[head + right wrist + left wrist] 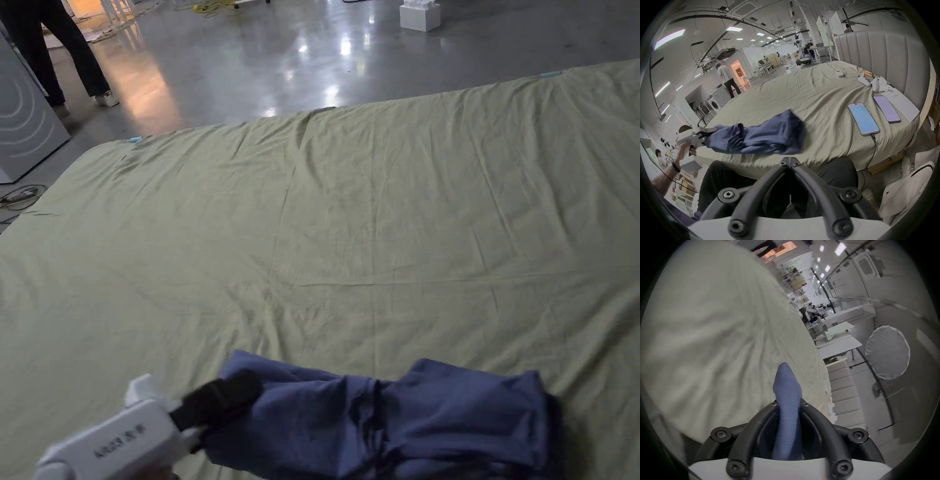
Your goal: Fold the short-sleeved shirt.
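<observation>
Two phones lie on the bed right of the shirt. Left gripper clamps its corner; right gripper, jaws together, holds nothing.

Head view looks down; both gripper views share the sheet.

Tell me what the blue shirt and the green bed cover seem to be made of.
Shirt: a thin woven cloth, matte, likely cotton or a blend; fine diagonal ribs show where the left claw pinches it, and it bunches softly. Bed cover: a light matte sheet, probably cotton; sharp creases and fold lines cross it.
</observation>
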